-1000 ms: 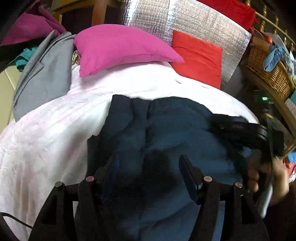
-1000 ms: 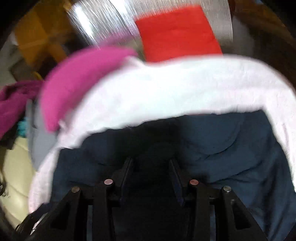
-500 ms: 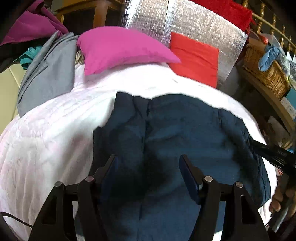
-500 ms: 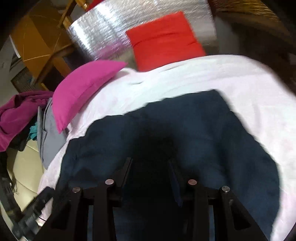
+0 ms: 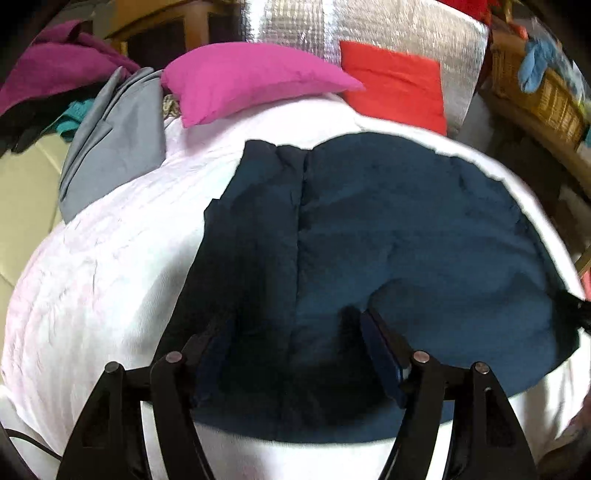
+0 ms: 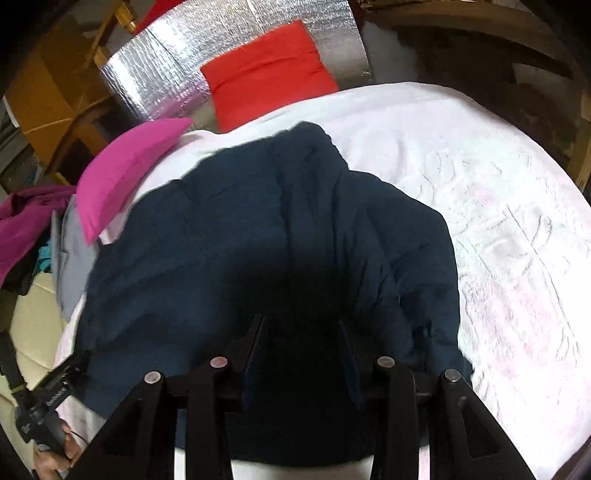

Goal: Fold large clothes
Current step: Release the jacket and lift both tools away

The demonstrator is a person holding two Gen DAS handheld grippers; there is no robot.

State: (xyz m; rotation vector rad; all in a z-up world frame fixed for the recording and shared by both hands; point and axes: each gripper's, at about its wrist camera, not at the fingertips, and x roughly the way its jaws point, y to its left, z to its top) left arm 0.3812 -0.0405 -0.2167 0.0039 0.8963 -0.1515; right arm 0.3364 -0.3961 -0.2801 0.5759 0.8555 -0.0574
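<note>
A dark navy padded garment [image 5: 388,229] lies spread on the white bedspread [image 5: 103,280]. My left gripper [image 5: 295,325] hovers low over its near edge. The jaws stand wide and are opening, with cloth beneath them and none pinched. My right gripper [image 6: 301,328] is over the garment's [image 6: 221,251] near right part, jaws apart and opening slightly; the gap between them is in deep shadow and I see no pinched fold. The right gripper's black tip [image 5: 576,308] shows at the garment's right edge. The left gripper [image 6: 48,402], held in a hand [image 6: 51,456], is at bottom left.
A pink pillow [image 5: 251,79] and a red cushion [image 5: 395,88] lean at the head of the bed against a silver foil panel [image 5: 399,29]. A grey garment [image 5: 110,140] and magenta clothes [image 5: 59,70] are piled at the left. A wicker basket [image 5: 543,92] stands at the right.
The right gripper swept rightward across the garment to its right edge. The left gripper drew back toward the garment's near edge, and its jaws spread wider.
</note>
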